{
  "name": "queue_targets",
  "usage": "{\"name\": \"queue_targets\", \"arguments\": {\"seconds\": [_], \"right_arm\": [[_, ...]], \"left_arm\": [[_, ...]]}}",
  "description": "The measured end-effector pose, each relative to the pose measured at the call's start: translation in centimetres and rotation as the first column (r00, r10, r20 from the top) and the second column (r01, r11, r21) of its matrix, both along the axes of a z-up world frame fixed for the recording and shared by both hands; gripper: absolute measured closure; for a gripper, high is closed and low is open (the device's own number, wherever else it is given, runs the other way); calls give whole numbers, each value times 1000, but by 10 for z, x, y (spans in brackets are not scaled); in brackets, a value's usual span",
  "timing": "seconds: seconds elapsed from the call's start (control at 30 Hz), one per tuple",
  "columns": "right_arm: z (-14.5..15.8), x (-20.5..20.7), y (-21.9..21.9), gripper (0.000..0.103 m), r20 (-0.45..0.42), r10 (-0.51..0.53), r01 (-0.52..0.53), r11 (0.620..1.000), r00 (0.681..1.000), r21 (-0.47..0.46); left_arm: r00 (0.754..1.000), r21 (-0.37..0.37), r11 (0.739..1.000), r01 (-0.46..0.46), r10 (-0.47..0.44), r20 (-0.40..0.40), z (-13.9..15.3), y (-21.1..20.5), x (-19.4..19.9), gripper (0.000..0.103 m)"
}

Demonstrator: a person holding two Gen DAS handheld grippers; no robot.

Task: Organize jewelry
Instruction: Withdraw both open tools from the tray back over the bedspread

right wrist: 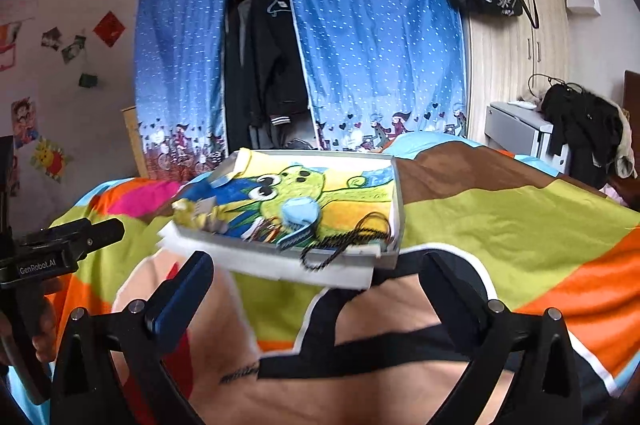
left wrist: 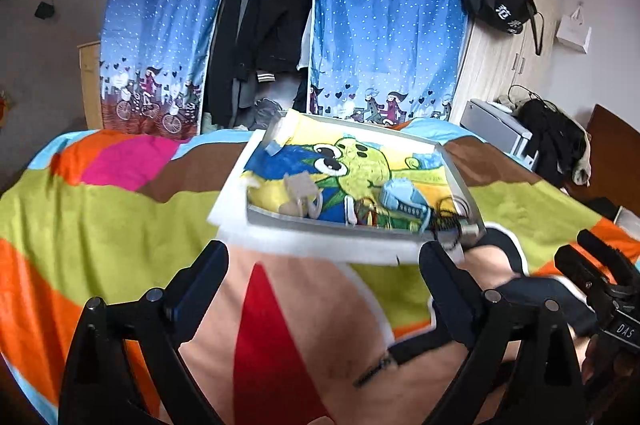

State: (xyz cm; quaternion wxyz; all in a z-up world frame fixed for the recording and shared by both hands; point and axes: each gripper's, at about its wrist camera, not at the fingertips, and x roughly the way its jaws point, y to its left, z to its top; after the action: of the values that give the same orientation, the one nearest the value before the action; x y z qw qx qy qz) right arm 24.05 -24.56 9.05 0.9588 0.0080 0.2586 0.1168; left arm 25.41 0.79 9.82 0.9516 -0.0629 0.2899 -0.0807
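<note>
A shallow grey tray (left wrist: 320,223) lined with a cartoon-print cloth rests on a white foam sheet (left wrist: 320,245) on the bed. It holds a light blue watch-like piece (left wrist: 400,197), beige pieces (left wrist: 300,189), colourful bangles (left wrist: 366,213) and a black beaded cord (left wrist: 450,221) that spills over the front right corner. My left gripper (left wrist: 324,257) is open just short of the tray's front edge, holding nothing. My right gripper (right wrist: 316,265) is also open and empty, in front of the tray (right wrist: 256,245) and near the black cord (right wrist: 348,237) and the blue piece (right wrist: 300,211).
A bright patchwork blanket (left wrist: 120,225) covers the bed. Behind it stands a fabric wardrobe with blue curtains (left wrist: 380,25) and dark clothes. A wooden cabinet (left wrist: 508,65) with a black bag, and a grey unit (left wrist: 496,133), are at the right.
</note>
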Motion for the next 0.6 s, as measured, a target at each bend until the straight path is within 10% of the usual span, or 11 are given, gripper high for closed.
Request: {"name": "queue_targets", "arguments": {"seconds": [0.6], "right_arm": [[-29,-150,39,0,-79,39,-39,999,996,5]], "left_arm": [[998,94,994,59,-55,-43,-29,11,-163,9]]}}
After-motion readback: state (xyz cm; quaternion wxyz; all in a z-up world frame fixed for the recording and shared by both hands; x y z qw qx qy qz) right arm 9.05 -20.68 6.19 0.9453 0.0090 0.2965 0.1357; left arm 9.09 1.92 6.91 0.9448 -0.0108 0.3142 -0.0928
